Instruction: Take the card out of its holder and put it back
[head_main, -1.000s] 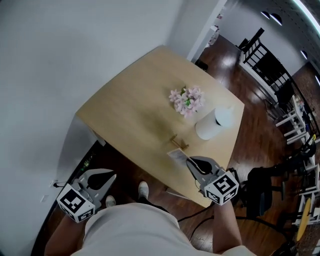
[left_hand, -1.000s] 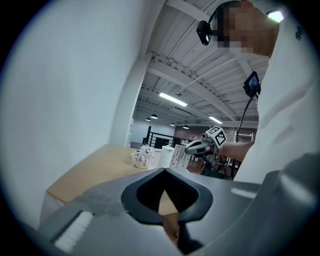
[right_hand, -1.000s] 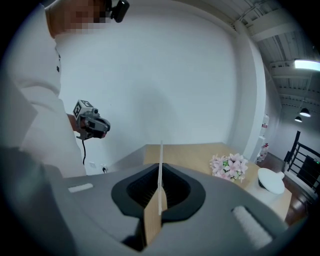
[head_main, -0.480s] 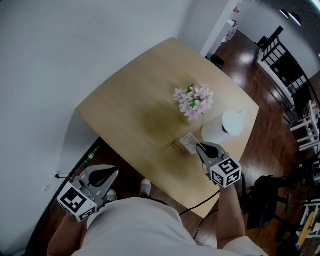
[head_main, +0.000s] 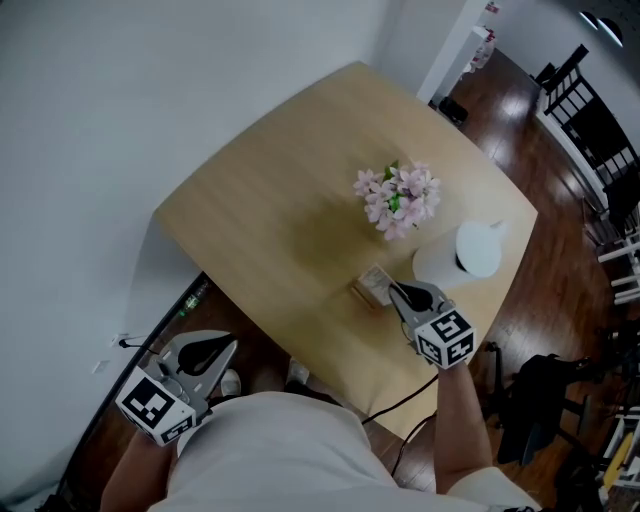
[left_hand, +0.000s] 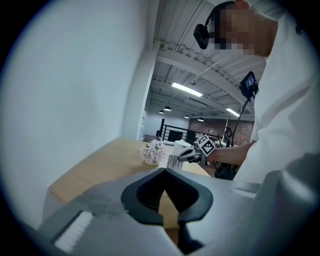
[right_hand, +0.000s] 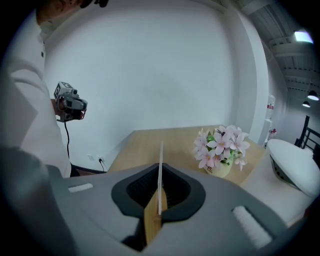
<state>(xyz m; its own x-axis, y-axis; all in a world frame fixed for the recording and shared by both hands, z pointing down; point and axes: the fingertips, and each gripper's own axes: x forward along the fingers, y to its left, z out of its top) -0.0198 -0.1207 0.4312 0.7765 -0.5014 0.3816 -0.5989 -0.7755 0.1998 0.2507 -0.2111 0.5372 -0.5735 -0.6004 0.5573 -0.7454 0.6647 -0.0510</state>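
A white card (head_main: 376, 279) stands upright at a small wooden holder (head_main: 362, 293) near the table's front edge. My right gripper (head_main: 395, 290) is shut on the card. In the right gripper view the card (right_hand: 161, 155) runs edge-on between the jaws, and its lower edge meets the top of the wooden holder (right_hand: 151, 222). Whether it sits in the slot I cannot tell. My left gripper (head_main: 225, 347) hangs off the table at the lower left, shut and holding nothing. From the left gripper (left_hand: 164, 171) view, the right gripper (left_hand: 186, 156) and the card (left_hand: 173, 161) show far off.
A pot of pink flowers (head_main: 398, 197) stands just beyond the holder, and a white rounded object (head_main: 460, 255) sits to its right. The wooden table (head_main: 270, 200) stands against a white wall. Dark wood floor and black chairs (head_main: 590, 110) lie to the right.
My right gripper has carried the card from near the table's front edge forward to the wooden holder. The left gripper has stayed in place.
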